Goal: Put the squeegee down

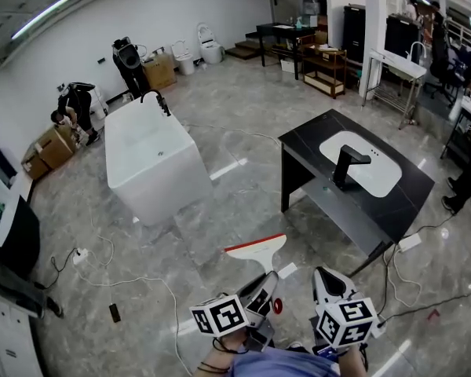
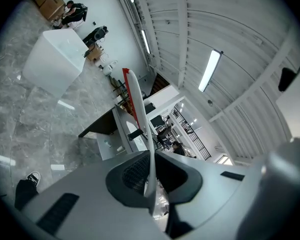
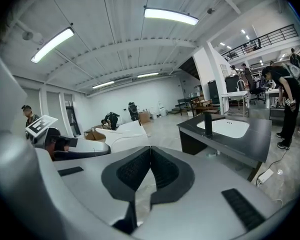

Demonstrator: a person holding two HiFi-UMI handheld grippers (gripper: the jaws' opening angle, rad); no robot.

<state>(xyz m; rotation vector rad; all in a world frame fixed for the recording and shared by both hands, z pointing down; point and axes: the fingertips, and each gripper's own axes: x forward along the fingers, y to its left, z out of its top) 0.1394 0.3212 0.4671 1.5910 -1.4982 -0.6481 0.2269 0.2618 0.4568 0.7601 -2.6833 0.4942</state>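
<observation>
Grey marble floor (image 1: 243,100) spreads below. Left gripper (image 1: 261,290) clamps the white, red-edged squeegee (image 1: 255,248), blade crosswise ahead of its jaws; right gripper (image 1: 328,283) closed, empty.

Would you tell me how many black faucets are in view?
2. One black faucet rises from the far end of the white bathtub; the second black faucet stands beside the basin in the black counter. Others may be hidden.
</observation>
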